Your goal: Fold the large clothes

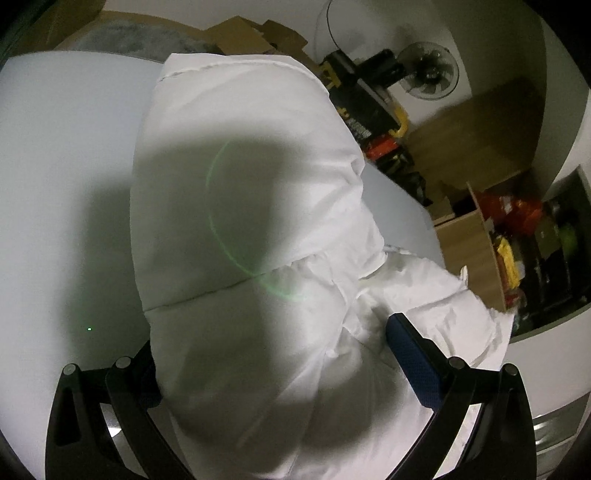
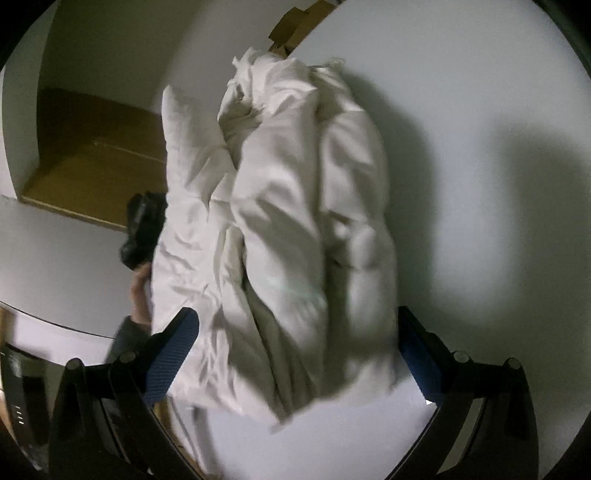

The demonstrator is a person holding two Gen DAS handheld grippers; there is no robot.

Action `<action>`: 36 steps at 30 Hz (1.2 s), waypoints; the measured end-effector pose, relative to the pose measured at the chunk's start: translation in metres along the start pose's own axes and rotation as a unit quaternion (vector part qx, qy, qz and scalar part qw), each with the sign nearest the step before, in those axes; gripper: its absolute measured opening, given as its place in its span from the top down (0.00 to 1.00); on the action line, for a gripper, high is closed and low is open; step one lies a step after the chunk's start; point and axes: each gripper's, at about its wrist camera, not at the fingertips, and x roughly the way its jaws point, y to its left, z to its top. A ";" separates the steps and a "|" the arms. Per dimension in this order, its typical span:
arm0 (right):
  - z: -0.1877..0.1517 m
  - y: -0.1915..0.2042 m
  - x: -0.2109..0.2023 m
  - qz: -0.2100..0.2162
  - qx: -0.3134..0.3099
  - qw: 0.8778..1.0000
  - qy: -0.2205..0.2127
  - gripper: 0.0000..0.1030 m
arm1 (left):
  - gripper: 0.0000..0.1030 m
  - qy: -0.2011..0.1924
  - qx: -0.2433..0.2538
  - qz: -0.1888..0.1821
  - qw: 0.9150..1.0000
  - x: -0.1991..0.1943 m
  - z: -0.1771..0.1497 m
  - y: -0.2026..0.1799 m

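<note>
A white puffy quilted garment (image 1: 243,206) lies folded in a thick bundle on a white table (image 1: 62,155). In the left wrist view it fills the space between my left gripper's (image 1: 273,343) wide-open fingers; the left finger is hidden under the fabric, the right blue pad (image 1: 410,354) rests against it. In the right wrist view the same garment (image 2: 280,229) lies bunched and creased between my right gripper's (image 2: 295,332) open fingers, with blue pads on both sides. A hand holding the other gripper (image 2: 142,229) shows at the garment's left edge.
The table edge (image 2: 55,321) runs at the left of the right wrist view. Beyond the table stand cardboard boxes (image 1: 255,33), a fan (image 1: 428,70), a black and yellow case (image 1: 362,99) and a wooden shelf (image 1: 469,236) with several items.
</note>
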 end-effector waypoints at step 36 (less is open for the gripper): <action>-0.127 0.153 -0.033 0.014 -0.176 0.984 0.002 0.75 | 0.73 -0.108 0.145 0.177 0.967 -0.208 -0.116 -0.062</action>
